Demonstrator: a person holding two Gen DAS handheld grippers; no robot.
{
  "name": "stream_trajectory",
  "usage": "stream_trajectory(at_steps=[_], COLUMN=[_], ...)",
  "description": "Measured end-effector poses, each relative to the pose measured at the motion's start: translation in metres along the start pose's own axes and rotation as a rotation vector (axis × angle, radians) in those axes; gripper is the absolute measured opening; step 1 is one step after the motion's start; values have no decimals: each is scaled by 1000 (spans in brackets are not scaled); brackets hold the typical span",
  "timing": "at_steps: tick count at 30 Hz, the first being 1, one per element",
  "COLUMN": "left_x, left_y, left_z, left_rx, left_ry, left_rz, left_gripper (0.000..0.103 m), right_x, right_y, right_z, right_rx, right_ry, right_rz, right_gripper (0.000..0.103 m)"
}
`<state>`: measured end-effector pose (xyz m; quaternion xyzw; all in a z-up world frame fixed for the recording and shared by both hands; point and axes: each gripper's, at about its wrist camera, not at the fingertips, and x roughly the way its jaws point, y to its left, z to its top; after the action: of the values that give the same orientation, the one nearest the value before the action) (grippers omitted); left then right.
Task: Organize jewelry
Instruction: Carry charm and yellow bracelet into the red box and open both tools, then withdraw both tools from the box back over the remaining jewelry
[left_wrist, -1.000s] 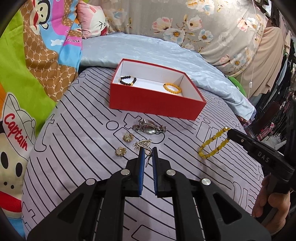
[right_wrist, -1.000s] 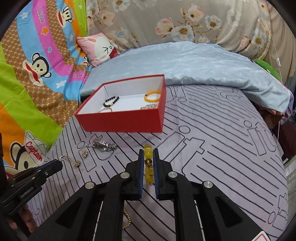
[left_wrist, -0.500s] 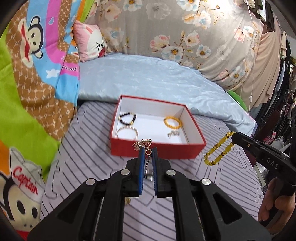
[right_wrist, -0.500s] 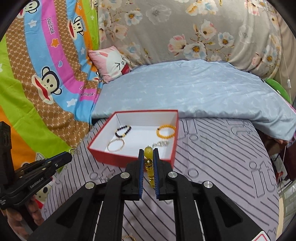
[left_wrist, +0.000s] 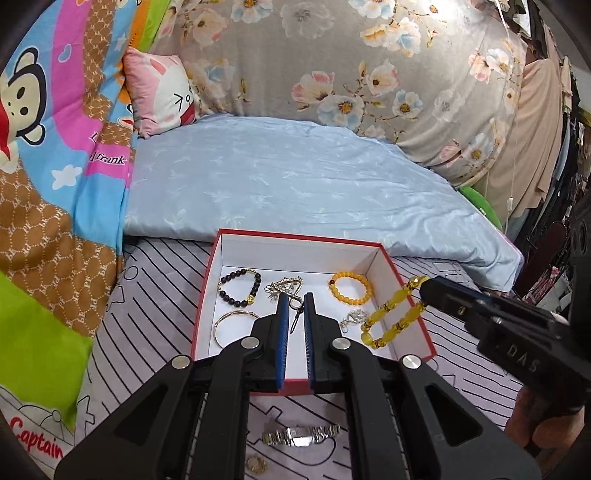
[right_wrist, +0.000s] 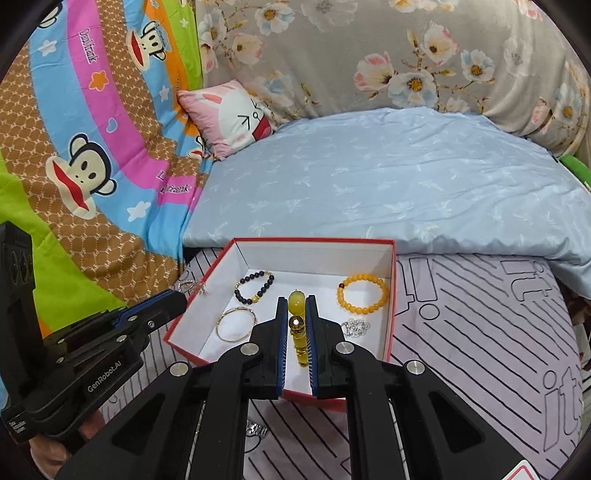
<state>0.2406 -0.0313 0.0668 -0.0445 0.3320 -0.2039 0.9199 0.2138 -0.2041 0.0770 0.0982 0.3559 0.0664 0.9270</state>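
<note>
the left gripper (left_wrist: 294, 300) is clamped on a gold brooch (left_wrist: 286, 286), held above the red box (left_wrist: 413, 295). the right gripper (right_wrist: 296, 303) is clamped on a yellow bead bracelet (right_wrist: 298, 325), also over the box. inside the box lie a dark bead bracelet (left_wrist: 239, 287), an orange bracelet (left_wrist: 350, 287) and a bangle (left_wrist: 231, 326). a watch (left_wrist: 301, 438) lies on the bed in front of the box.

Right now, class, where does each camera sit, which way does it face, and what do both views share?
Left wrist view: sits on the left gripper, looks down its fingers into the red box; shows the gold brooch it grips, plus the right gripper.
Right wrist view: sits on the right gripper, facing the same box; shows its yellow bead bracelet, the left gripper.
Shared: box, orange bracelet, black bead bracelet.
</note>
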Motion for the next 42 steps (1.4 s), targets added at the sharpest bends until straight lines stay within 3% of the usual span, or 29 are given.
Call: stream_trajectory(at_steps=[10,12,13,15,16,17,26,35,42], left_x=[35,37,38,39,38,35,-5,-36,-54], left_y=[0,0,0,3,5,8,31,48,37], left_z=[-9,-11,-12,-14,-15,-16,-31,-73,-103], left_rx=[13,12,15,4,-6,-18,-62,-108,-85], left_ry=[56,61,64,66,64,56,30,88,115], left_rz=[-14,-1,6,33,46,60,102,144,168], left_gripper=[8,8,11,32,45,48,48,48,48], right_x=[35,34,32,28,24,20,-24,-52,-69], right_y=[-16,-18,-18,-18,-18,-18,-12,-10,-1], right_z=[-16,-17,-18,-19,-20,-21,-53,-99,-130], right_rx=[10,17,15,15,14,11,-8,20,17], right_ry=[66,55,53,41,34,28,12,53,90], right_rz=[-37,-46,-53,-67,-71,-77,-97,-106,-103], right_gripper=[9,14,16,29,31,32,36,37,37])
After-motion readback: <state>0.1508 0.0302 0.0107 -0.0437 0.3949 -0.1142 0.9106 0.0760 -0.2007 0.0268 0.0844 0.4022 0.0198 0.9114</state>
